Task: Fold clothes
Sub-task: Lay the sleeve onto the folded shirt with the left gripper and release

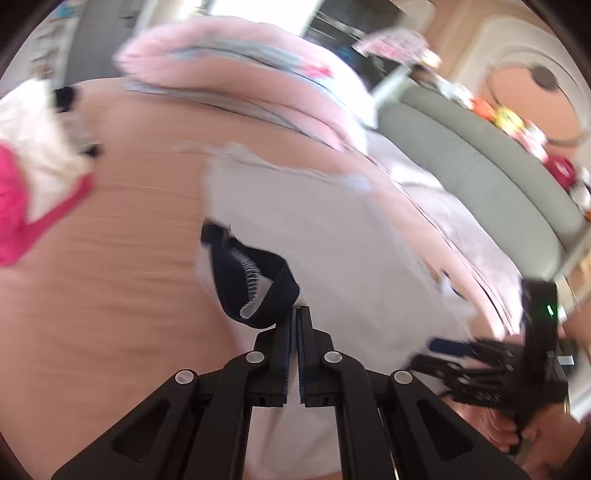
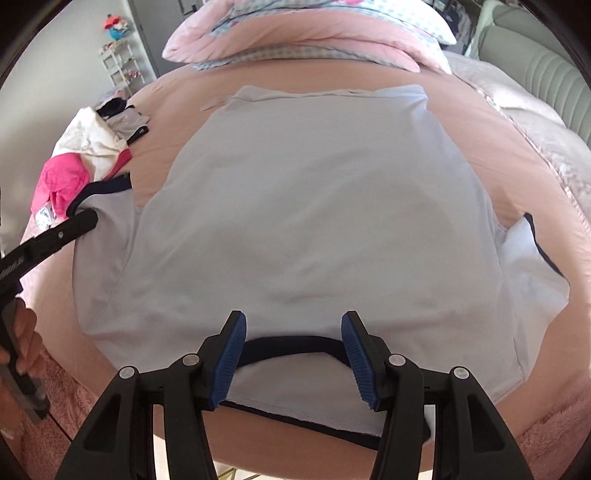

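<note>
A pale blue shirt (image 2: 306, 206) lies flat on a peach-sheeted bed (image 2: 480, 122), pink bedding (image 2: 295, 33) heaped beyond. The left gripper (image 1: 297, 314) is clamped on the shirt's navy-trimmed sleeve (image 1: 255, 280); the right gripper (image 2: 293, 325) stands apart over the collar (image 2: 288, 345).

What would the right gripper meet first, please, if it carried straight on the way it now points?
Most likely the pale blue shirt near its navy neckline, which lies between the open right gripper fingers; depth is unclear.

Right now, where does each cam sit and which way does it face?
Left wrist: on left gripper, angled down at the navy-trimmed sleeve; right gripper and hand at lower right.
Right wrist: on right gripper, looking down across the pale blue T-shirt from its collar; left gripper at left.
Shared: shirt, pink bed, clothes pile.
</note>
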Available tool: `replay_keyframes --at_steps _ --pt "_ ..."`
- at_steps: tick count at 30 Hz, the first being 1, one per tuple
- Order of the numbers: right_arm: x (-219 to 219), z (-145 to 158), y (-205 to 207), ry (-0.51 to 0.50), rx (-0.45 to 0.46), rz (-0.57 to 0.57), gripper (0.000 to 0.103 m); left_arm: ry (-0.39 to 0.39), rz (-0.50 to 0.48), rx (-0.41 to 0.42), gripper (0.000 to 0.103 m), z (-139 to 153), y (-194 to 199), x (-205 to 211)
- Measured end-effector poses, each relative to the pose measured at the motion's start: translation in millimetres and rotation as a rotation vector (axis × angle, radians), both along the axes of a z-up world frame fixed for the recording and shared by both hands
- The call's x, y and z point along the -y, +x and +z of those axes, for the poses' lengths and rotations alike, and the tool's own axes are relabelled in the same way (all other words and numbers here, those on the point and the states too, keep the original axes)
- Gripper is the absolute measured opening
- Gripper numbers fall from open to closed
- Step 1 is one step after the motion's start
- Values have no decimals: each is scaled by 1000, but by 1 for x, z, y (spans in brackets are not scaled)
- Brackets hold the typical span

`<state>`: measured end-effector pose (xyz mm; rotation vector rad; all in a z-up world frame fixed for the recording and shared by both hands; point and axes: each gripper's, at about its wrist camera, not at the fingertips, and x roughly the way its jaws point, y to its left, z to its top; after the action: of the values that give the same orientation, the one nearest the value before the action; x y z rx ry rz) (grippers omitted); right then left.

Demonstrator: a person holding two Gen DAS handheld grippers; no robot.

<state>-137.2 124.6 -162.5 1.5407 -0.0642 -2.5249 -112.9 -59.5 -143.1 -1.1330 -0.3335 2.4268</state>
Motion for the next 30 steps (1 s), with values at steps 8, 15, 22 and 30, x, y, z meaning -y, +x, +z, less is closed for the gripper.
replay_keyframes --at_steps 8,15,22,30 --pt "-6 -5 -4 -4 14 2 54 28 -144 101 19 -32 -9 -21" --pt "46 15 -25 -5 -42 197 54 118 70 -19 40 -23 -14 45" --pt "91 -20 -64 332 -65 280 54 -107 -9 102 25 -60 -28 19" --pt "66 10 -57 142 -55 237 57 -127 -37 26 25 -34 -12 26"
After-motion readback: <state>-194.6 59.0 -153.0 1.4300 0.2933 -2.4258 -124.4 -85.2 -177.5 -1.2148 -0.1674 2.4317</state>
